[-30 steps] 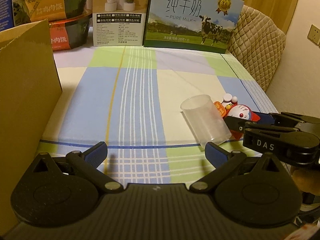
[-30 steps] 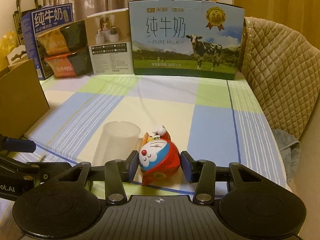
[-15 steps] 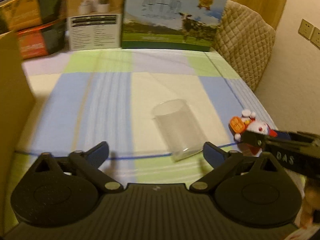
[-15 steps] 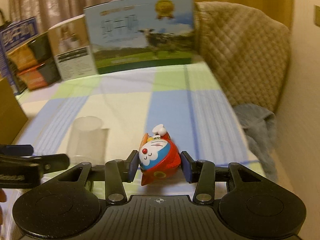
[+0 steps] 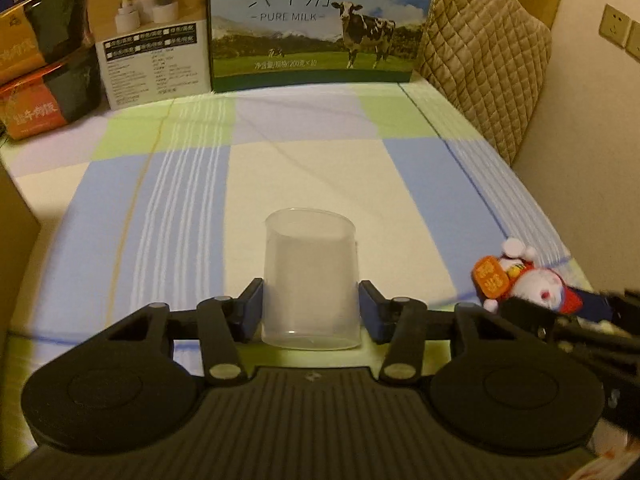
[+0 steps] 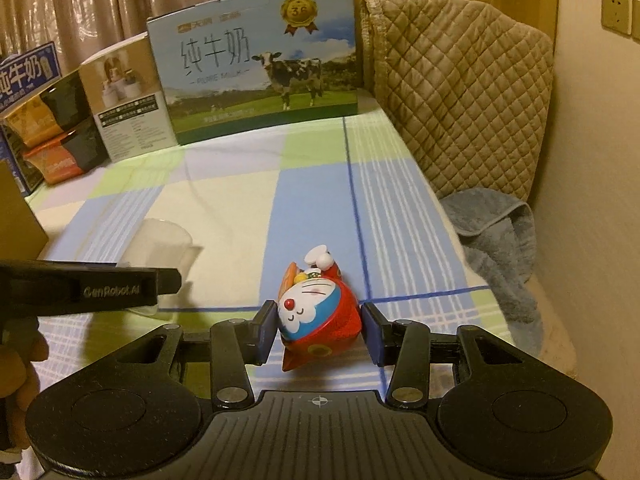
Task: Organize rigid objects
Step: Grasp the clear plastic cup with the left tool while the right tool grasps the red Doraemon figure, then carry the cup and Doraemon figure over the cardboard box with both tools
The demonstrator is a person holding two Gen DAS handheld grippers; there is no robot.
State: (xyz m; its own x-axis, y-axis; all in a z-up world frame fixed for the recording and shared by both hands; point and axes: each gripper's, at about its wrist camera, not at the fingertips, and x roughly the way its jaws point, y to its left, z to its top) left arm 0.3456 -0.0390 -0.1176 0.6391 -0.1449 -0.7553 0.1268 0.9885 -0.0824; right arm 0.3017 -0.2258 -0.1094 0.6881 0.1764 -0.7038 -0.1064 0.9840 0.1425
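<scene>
1. Along the left edge of the bed sheet (image 5: 304,168) you have a cardboard box wall (image 5: 14,216). The far edge is lined, left to right, with stacked food bowls (image 5: 44,80), a white product box (image 5: 150,44) and the milk carton (image 5: 320,20). A quilted cushion (image 6: 464,92) closes the far right corner. The middle of the sheet is bare, so that is where you have room to move.

2. Only your right wrist view shows the grey towel (image 6: 496,232) hanging over the right edge below the cushion, the blue milk box (image 6: 26,76) at far left, and the fingers of your hand (image 6: 20,364) under the left tool. Your left wrist view gives the clear look at the cup's rim and base.

3. Your left gripper (image 5: 310,314) is closing, with the clear plastic cup (image 5: 310,276) lying between its blue pads (image 5: 250,312), mouth toward the far edge, near the sheet's near edge. The pads sit at the cup's sides; you cannot tell whether they press it yet.

4. Your right gripper (image 6: 320,332) is narrowed and pinching the red and blue toy figure (image 6: 316,312), tilted, pads on both its sides, near the near right corner. The cup (image 6: 164,248) lies to its left, apart from it.
</scene>
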